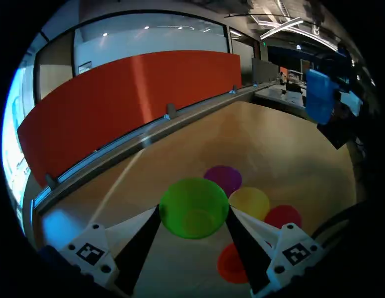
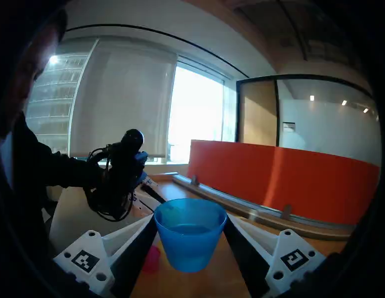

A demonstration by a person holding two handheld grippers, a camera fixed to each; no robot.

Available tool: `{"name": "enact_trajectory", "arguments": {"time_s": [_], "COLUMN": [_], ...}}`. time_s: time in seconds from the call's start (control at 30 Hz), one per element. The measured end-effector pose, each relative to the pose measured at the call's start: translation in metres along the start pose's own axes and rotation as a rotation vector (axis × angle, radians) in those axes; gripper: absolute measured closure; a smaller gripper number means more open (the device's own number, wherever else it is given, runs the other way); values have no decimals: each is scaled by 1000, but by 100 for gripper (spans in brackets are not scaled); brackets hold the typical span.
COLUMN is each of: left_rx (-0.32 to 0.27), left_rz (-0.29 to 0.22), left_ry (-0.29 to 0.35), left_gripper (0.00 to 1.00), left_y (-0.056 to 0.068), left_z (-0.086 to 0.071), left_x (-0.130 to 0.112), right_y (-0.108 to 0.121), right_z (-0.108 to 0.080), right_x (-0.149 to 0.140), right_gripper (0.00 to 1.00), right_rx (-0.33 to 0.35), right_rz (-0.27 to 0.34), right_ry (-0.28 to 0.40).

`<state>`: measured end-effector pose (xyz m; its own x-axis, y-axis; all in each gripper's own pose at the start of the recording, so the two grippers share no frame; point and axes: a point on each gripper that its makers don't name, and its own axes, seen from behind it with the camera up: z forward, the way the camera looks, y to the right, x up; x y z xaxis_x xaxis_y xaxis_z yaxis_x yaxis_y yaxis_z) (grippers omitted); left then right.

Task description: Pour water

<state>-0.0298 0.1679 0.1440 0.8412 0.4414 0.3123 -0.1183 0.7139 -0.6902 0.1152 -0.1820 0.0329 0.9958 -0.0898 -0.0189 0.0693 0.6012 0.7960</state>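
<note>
The blue cup (image 2: 191, 243) stands upright between the two fingers of the right hand-held gripper (image 2: 191, 221), which press on it from both sides. Water (image 2: 190, 229) is seen inside it, somewhat below the rim. The cup is held above the wooden counter (image 2: 232, 278), on the near side of the orange partition (image 2: 301, 179). Just beside this gripper's left finger a small pink cup (image 2: 152, 258) sits low on the counter, also on the near side of the partition. In the left gripper view, the left hand-held gripper (image 1: 193, 211) holds a green cup (image 1: 193, 208) in the same way, with one finger against each side, and its opening is turned toward the camera. Below it, between the green cup and the partition, four round coloured things lie on the counter: an orange one (image 1: 231, 264) nearest, then a red one (image 1: 284, 216), a yellow one (image 1: 250, 202) and a purple one (image 1: 223, 178). I cannot tell whether they are cups or flat discs. In that view the blue cup shows farther off, high, past the right end of the partition. In the right gripper view a dark sleeve (image 2: 53, 171) holds the left hand-held gripper, near the left end of the partition, with a bright window (image 2: 197, 114) behind.
</note>
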Motion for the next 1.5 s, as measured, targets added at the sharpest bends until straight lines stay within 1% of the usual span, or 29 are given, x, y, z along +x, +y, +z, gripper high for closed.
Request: {"name": "enact_trajectory", "arguments": {"time_s": [0.37, 0.6, 0.8, 1.1, 1.5], "left_rx": [25, 40, 56, 64, 66], "left_rz": [-15, -32, -36, -51, -65], "left_ry": [113, 194, 259, 367, 471], "left_gripper": [11, 11, 11, 11, 11], "left_y": [2, -1, -1, 6, 18], "left_z": [-19, -37, -54, -80, -104], "left_x": [29, 45, 59, 85, 110], "right_y": [-2, -3, -5, -9, -10], "right_z": [-2, -3, -4, -6, -9], "right_x": [3, 4, 7, 8, 8], "right_gripper": [9, 9, 9, 9, 9], "right_rx": [-3, -5, -9, -9, -12], "right_rz": [-4, -7, -9, -10, -12], "right_ry": [1, 0, 2, 6, 6]}}
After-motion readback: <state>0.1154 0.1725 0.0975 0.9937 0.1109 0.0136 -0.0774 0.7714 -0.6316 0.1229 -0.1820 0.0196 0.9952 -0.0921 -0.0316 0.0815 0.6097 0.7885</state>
